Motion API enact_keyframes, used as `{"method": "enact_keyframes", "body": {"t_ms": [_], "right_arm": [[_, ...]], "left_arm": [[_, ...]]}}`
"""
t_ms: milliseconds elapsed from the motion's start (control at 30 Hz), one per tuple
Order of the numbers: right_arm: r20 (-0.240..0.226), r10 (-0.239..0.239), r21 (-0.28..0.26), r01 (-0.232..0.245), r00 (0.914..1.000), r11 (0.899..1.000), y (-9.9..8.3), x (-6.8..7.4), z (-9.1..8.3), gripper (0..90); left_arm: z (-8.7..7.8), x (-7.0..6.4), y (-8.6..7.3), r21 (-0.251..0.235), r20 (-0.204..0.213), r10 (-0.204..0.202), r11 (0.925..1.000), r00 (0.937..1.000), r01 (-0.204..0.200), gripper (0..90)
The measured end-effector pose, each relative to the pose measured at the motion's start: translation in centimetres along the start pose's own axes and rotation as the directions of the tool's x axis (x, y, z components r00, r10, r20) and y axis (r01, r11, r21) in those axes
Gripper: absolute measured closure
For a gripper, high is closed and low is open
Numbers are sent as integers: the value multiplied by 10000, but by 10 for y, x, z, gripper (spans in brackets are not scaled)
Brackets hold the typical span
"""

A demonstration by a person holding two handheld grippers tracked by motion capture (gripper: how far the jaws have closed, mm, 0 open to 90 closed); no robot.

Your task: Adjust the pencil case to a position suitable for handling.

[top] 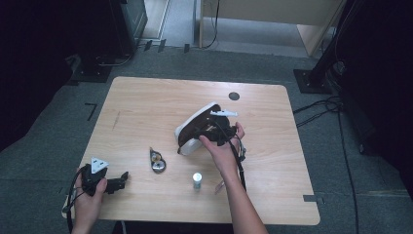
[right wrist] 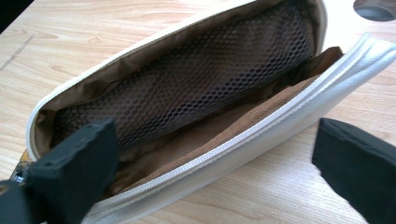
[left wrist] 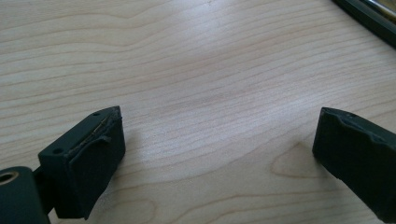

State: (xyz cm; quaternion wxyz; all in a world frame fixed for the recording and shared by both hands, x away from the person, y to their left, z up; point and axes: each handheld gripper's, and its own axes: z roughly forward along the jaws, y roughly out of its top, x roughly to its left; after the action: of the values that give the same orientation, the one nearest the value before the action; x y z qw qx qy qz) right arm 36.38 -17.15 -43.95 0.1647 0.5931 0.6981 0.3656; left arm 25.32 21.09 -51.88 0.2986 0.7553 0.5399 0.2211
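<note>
An open pouch (top: 195, 127) lies near the middle of the desk (top: 146, 102), white outside, brown-lined, with a mesh pocket (right wrist: 196, 70) inside. The right gripper (top: 214, 127) is held at its mouth, jaws spread wide and pinching nothing; one jaw is seen in front of the lining, the other over bare wood beyond the zipper edge (right wrist: 280, 126). The left gripper (top: 109, 183) rests at the near left corner, jaws likewise spread over bare desk.

The pouch is judged light and soft: its walls would likely fold under pressure, and the smooth shell may slip. The stiffer zipper rim is probably the best place to be gripped, one jaw inside and one outside. A tape dispenser (top: 157, 161) and a small cylinder (top: 197, 180) lie just in front of the pouch, perhaps to be packed.
</note>
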Motion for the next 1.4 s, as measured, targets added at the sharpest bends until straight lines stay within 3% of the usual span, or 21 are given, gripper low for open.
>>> {"method": "enact_keyframes", "body": {"t_ms": [100, 333, 700, 1167, 1333, 1400], "right_arm": [[128, -64, -3, 64, 9999, 10000, -1, 0, 1, 134], [176, -61, 84, 59, 9998, 9999, -1, -2, 3, 166], [103, -67, 184, 65, 9999, 9998, 0, -5, 4, 299], [156, -654, 201, 651, 9977, 9977, 1, -9, 3, 614], [321, -515, 56, 514, 9982, 9987, 3, -13, 3, 798], [305, -521, -12, 521, 9982, 9986, 3, -15, 3, 830]], "left_arm": [[0, 0, 0, 0, 2, -1, 10000, 10000, 1, 26], [0, 0, 0, 3, 4, 2, 10000, 10000, -2, 26], [0, 0, 0, 3, 5, 1, 10000, 10000, -1, 26], [0, 0, 0, 7, 6, 2, 10000, 10000, -2, 26], [0, 0, 0, 2, 5, 1, 10000, 10000, -1, 26], [0, 0, 0, 5, 4, 0, 10000, 10000, 0, 26]]}}
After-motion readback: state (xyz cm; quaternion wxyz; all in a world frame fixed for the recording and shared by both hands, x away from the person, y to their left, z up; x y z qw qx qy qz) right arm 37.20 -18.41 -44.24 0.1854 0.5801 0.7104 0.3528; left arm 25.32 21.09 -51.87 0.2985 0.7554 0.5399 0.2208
